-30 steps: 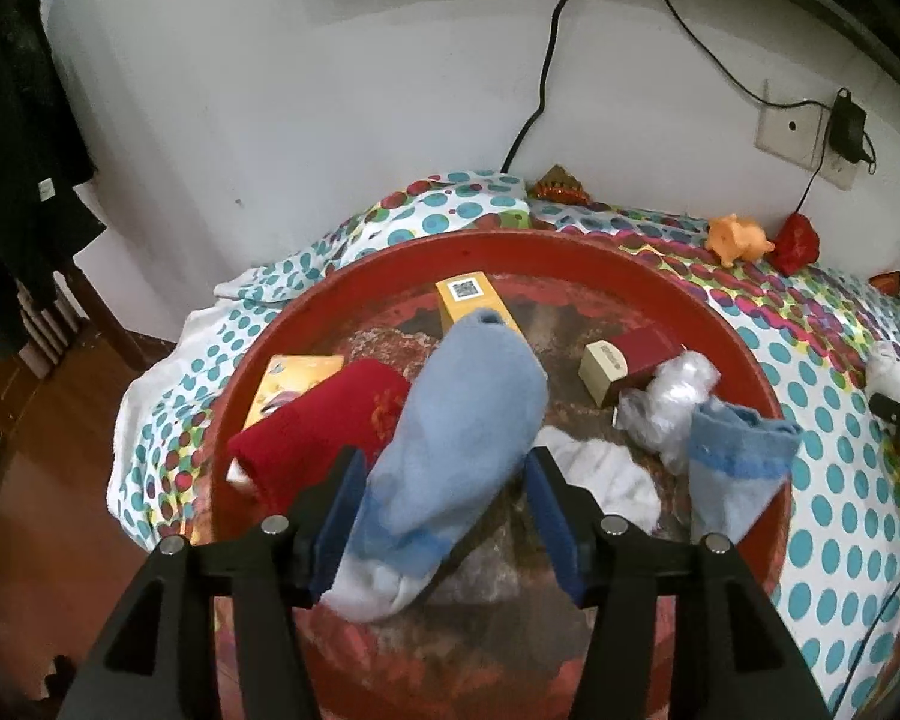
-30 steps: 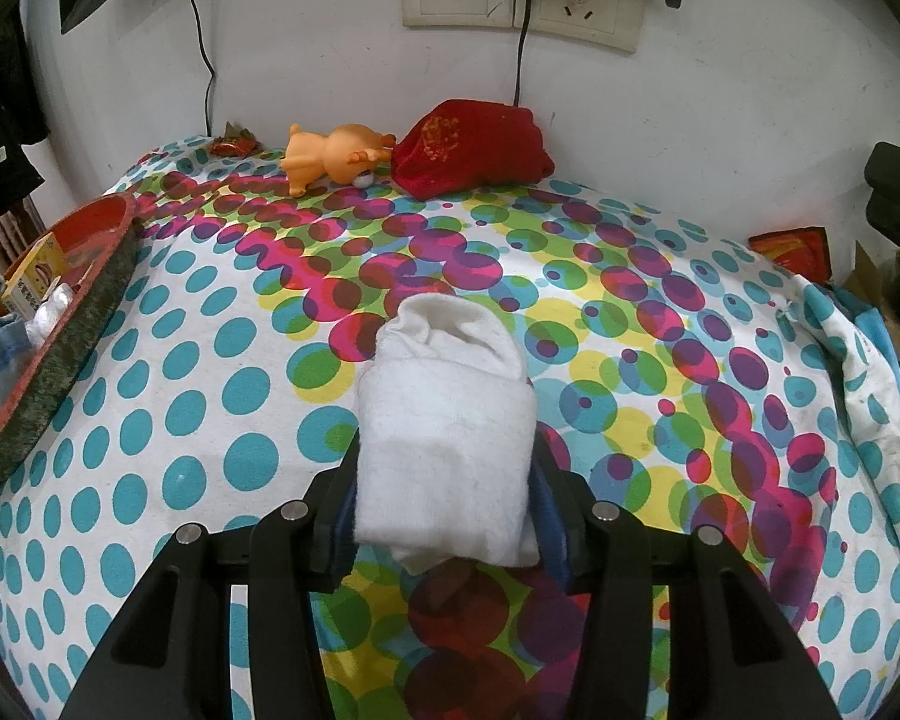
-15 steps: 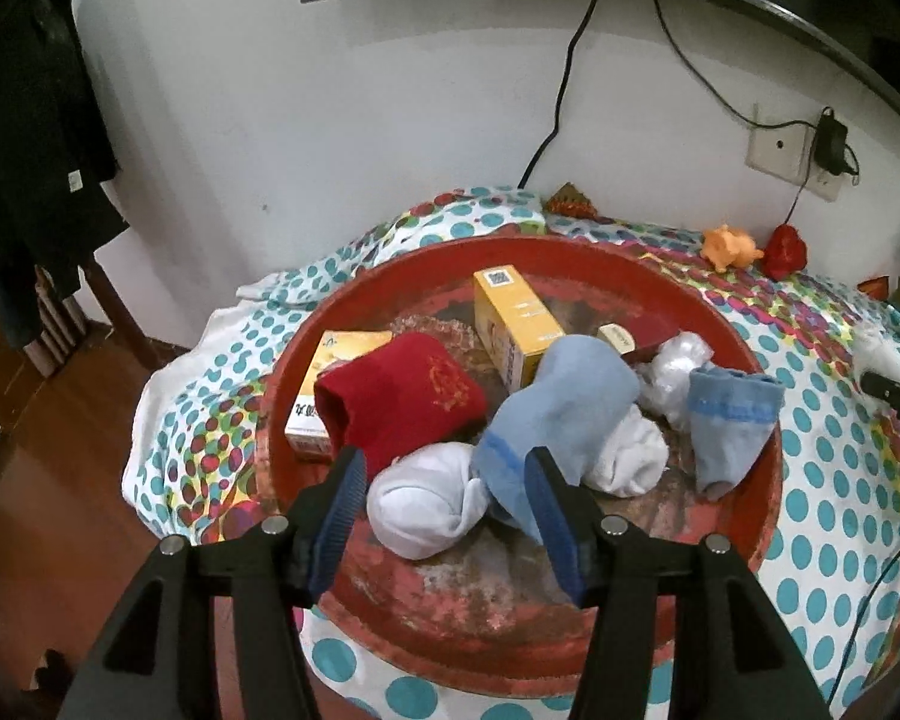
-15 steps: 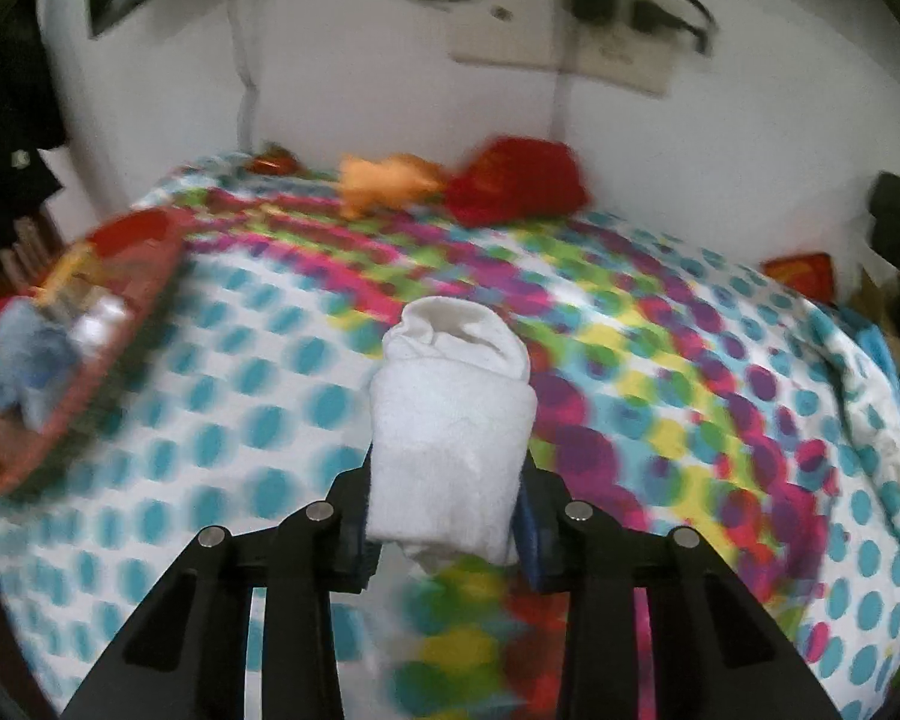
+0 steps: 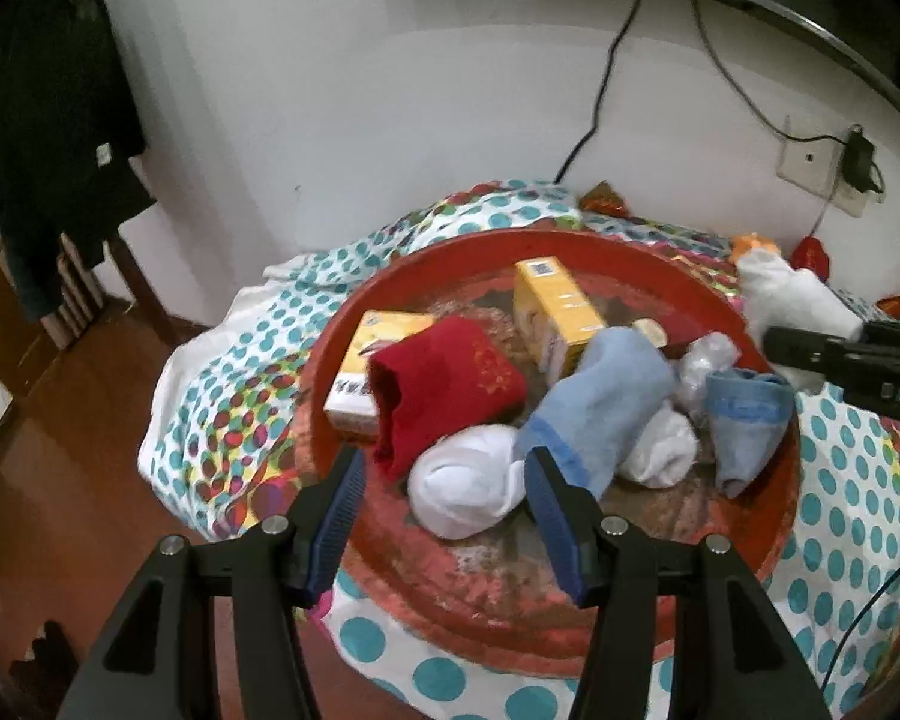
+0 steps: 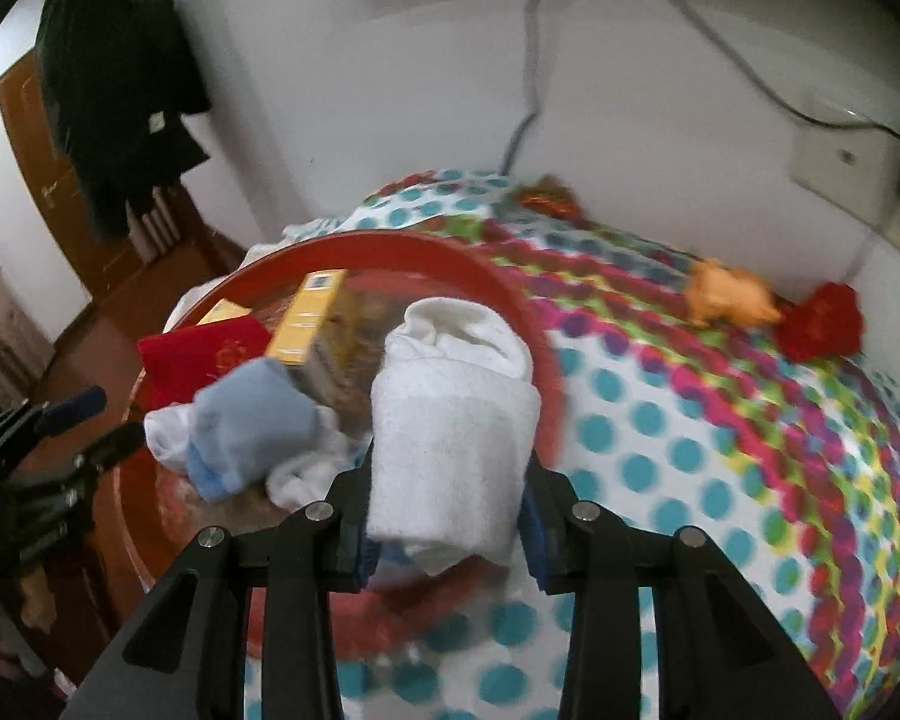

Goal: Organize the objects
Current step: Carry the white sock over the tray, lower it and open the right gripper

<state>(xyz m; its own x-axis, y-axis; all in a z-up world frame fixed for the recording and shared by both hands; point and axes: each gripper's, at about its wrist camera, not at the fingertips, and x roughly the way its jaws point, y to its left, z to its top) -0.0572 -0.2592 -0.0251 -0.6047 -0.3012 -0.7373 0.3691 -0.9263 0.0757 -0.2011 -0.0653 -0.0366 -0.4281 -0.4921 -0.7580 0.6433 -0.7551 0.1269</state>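
Pinching a rolled white sock [image 6: 450,438] between its blue pads, your right hand-held gripper [image 6: 447,519] hangs over the near rim of the red tray [image 6: 534,324]; its jaws have just been easing a little wider, yet the pads press on the sock's sides. From the left wrist view that same sock [image 5: 792,300] shows at the tray's far right edge, with the black body of the right hand-held gripper under it.

Your left hand-held gripper [image 5: 444,495] stands spread with nothing between its pads, poised above the near part of the red tray [image 5: 510,606]. Just beyond its fingertips lies a balled white sock [image 5: 465,489], and touching it on the right a light blue sock [image 5: 600,402] leans across another white bundle [image 5: 660,450]. A red sock [image 5: 444,381] lies to the left, draped over a yellow and white box [image 5: 354,384]. To the right a second blue sock [image 5: 744,420] sits near the tray's rim, beside a crumpled clear plastic wad [image 5: 705,366]. Further back an upright yellow box [image 5: 555,306] stands near the tray's middle.

The tray rests on a bed with a polka-dot sheet [image 6: 720,420]. At the far side, by the wall, lie an orange toy [image 6: 732,297] and a red pouch [image 6: 825,318]. A dark garment [image 5: 48,138] hangs at the far left.
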